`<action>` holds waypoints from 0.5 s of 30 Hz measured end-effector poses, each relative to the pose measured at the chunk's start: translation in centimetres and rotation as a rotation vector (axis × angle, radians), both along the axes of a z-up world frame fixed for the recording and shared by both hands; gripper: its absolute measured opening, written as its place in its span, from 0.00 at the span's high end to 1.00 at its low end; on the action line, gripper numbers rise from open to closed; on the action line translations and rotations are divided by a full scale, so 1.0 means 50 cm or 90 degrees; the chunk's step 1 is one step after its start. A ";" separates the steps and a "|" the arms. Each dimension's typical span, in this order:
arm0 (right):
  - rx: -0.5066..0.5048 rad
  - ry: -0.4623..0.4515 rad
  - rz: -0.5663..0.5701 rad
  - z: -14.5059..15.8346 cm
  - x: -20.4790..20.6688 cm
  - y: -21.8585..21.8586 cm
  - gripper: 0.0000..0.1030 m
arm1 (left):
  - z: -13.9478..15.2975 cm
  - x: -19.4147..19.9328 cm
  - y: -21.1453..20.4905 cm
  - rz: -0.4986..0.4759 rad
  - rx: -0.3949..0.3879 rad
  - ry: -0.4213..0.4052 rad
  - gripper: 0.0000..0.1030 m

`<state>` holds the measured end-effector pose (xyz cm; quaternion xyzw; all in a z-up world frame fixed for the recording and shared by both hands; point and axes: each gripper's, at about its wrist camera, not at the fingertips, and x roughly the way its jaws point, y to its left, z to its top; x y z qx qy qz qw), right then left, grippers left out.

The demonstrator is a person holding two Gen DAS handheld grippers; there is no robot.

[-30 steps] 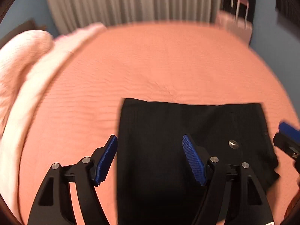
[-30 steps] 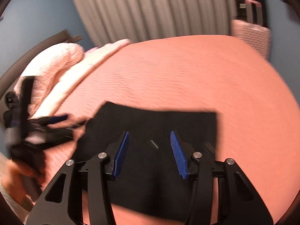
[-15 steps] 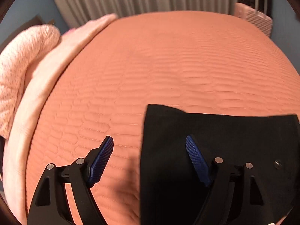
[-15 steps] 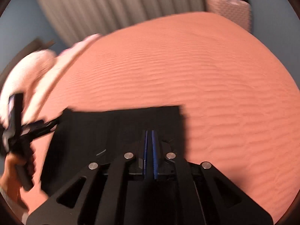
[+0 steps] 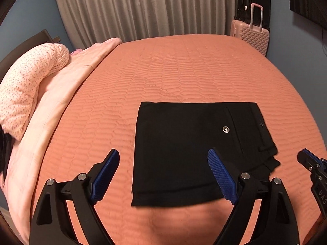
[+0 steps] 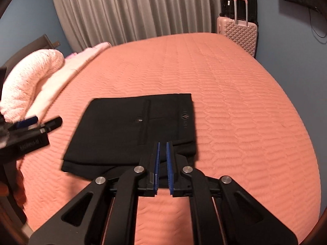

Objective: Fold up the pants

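The black pants (image 5: 194,143) lie folded into a flat rectangle on the orange bedspread (image 5: 184,71), a metal snap facing up. My left gripper (image 5: 163,153) hovers above the pants' near left part, its jaws wide and still opening, with nothing gripped between the pads. In the right wrist view the pants (image 6: 132,130) show a pocket seam and a small logo. My right gripper (image 6: 162,144) hangs over their near right corner, pads almost together and holding nothing. Each gripper shows in the other's view: the right gripper (image 5: 308,161) and the left gripper (image 6: 40,122).
A pale pink blanket and a speckled pillow (image 5: 30,81) line the bed's left side by a dark headboard. A pink suitcase (image 5: 251,34) and a black one (image 5: 253,2) stand beyond the far right corner. Grey curtains (image 5: 143,8) hang behind.
Both grippers have drawn back and up from the pants, which lie farther off now. The right jaws went from open to shut. The left jaws spread wider.
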<state>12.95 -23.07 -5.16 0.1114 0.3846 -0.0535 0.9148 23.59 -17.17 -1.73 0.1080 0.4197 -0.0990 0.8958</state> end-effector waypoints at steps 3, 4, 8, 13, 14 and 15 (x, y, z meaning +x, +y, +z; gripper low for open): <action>0.000 -0.016 -0.001 0.026 -0.017 0.030 0.76 | 0.023 -0.044 0.016 0.014 0.002 -0.003 0.16; -0.012 -0.025 -0.008 0.041 -0.029 0.044 0.35 | 0.028 -0.057 0.021 0.016 0.001 -0.002 0.16; -0.098 -0.105 0.001 0.097 -0.072 0.100 0.04 | 0.032 -0.098 0.041 0.010 -0.026 0.017 0.16; -0.114 -0.120 0.014 0.131 -0.082 0.132 0.04 | 0.044 -0.133 0.062 0.013 -0.045 0.012 0.16; -0.112 -0.122 0.011 0.134 -0.085 0.134 0.04 | 0.049 -0.140 0.067 0.016 -0.049 0.007 0.16; -0.108 -0.126 0.010 0.141 -0.088 0.136 0.04 | 0.052 -0.144 0.071 0.016 -0.052 0.005 0.16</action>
